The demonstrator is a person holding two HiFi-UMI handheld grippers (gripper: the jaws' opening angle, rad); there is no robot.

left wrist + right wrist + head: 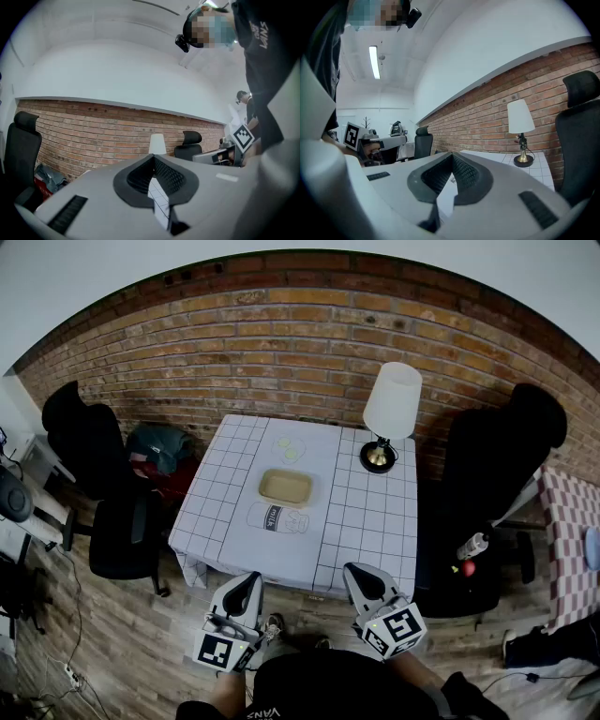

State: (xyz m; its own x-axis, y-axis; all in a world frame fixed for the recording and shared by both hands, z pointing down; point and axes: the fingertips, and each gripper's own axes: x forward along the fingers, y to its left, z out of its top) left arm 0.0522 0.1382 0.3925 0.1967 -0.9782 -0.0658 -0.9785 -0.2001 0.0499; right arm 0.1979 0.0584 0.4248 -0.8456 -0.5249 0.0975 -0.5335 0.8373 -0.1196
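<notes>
Left gripper (246, 582) and right gripper (359, 576): both are held low and close to the person's body, side by side, with the jaws pointing forward toward the square table with white grid-pattern cloth (375, 521). Neither reaches the table's edge.

Jaw state: on each gripper the tips are together, with nothing between them.

White labelled cylindrical container (277, 518): lies on its side near the table's front edge. It is nearest the left gripper but well apart from it.

Shallow beige rectangular tray (286, 487): just behind the container.

White-shaded lamp with brass base (389, 409): rear right corner of the table.
</notes>
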